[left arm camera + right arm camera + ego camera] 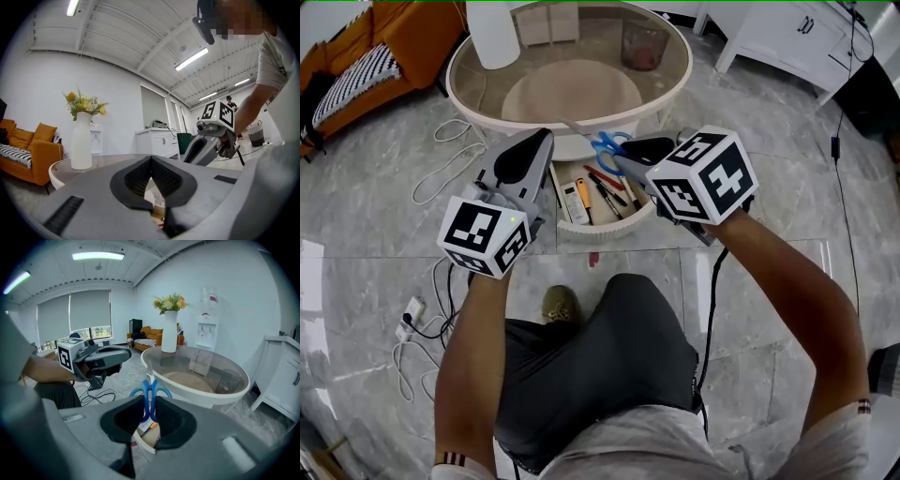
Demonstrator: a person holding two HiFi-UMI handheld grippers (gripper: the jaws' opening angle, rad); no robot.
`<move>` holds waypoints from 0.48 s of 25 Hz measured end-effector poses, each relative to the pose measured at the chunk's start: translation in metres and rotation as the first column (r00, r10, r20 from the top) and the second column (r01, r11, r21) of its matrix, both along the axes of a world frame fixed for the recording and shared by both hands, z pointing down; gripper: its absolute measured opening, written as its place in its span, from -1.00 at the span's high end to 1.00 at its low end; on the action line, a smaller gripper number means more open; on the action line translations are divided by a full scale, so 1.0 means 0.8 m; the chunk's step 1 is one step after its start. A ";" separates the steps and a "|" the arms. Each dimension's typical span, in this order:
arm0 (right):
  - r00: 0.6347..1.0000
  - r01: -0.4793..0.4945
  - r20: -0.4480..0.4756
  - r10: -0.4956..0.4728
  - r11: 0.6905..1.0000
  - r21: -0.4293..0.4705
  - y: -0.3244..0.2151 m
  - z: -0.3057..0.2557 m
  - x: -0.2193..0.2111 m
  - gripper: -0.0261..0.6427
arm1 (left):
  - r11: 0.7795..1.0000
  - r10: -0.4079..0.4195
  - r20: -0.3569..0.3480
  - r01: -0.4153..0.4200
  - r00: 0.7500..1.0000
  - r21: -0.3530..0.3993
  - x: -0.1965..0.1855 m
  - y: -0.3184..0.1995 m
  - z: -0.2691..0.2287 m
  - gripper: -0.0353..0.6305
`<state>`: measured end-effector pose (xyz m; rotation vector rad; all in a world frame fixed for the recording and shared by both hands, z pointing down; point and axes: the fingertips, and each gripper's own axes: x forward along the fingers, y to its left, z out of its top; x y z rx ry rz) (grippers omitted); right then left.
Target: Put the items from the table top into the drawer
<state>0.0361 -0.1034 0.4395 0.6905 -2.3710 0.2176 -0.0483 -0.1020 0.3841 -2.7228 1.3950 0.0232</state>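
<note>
My right hand-held gripper (pixel 626 161) is clamped on the scissors (pixel 149 397). In the right gripper view their blue handles stand just above the jaws, and the blade points up and away from me. In the head view, the scissors hang over the far edge of the open drawer (pixel 598 232), at my 12 o'clock. The drawer sticks out from under the round glass-topped table (pixel 581 42). Pens (pixel 605 187) and some other small things that I can't make out lie in it, side by side. My left hand-held gripper (pixel 542 141) is at about 11 o'clock, just beside the drawer's left edge. Its jaw tips are together with nothing between them, and it points roughly level toward the table. The two hand-held grippers are near each other but apart, with the drawer between them. On the table a white vase (pixel 492 33) stands at 11 o'clock, and in the left gripper view it holds yellow flowers (pixel 84 104). An orange sofa (pixel 394 42) sits farther off at 10 o'clock, and loose cables (pixel 441 169) trail across the floor at 9 o'clock.
</note>
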 end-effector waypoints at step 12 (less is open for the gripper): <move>0.997 0.061 -0.046 -0.060 0.998 0.016 0.021 0.061 0.012 0.70 | 0.999 0.037 0.055 -0.039 0.998 0.023 0.012 0.009 0.005 0.90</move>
